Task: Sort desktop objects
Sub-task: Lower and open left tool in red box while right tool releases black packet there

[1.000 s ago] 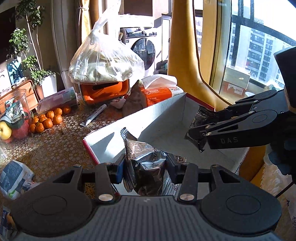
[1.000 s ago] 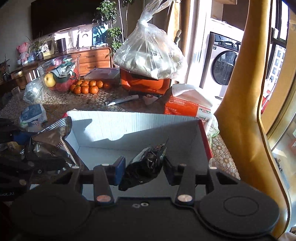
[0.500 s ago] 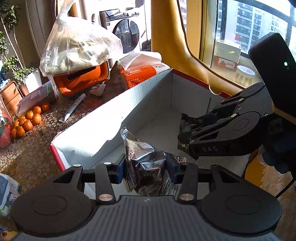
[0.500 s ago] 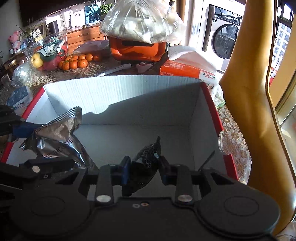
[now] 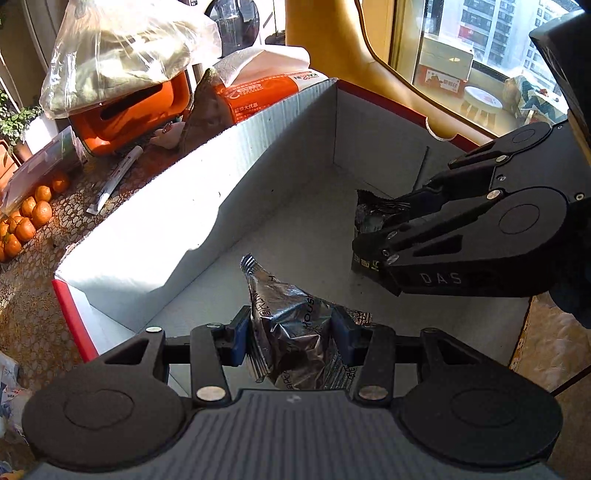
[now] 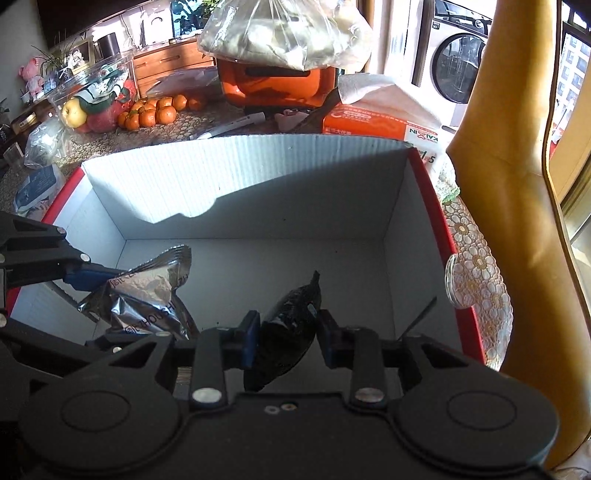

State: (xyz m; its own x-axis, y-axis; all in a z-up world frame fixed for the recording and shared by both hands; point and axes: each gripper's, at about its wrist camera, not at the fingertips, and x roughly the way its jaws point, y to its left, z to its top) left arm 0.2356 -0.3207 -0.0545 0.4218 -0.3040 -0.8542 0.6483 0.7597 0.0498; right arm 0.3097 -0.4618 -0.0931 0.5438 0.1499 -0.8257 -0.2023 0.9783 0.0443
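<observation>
A crinkled silver foil packet sits between the blue pads of my left gripper, which is shut on it. It hangs low inside the white cardboard box with red outer sides. My right gripper is shut on a small black packet, also down inside the box, above its floor. In the left wrist view the right gripper comes in from the right with the black packet. In the right wrist view the left gripper and the silver packet are at the left.
Behind the box stand an orange container under a full plastic bag, an orange tissue pack, a white tube and several oranges. A mustard-yellow chair back rises right of the box.
Both grippers have sunk into the box with their packets and tipped further down. The right jaws have squeezed tighter on the black packet.
</observation>
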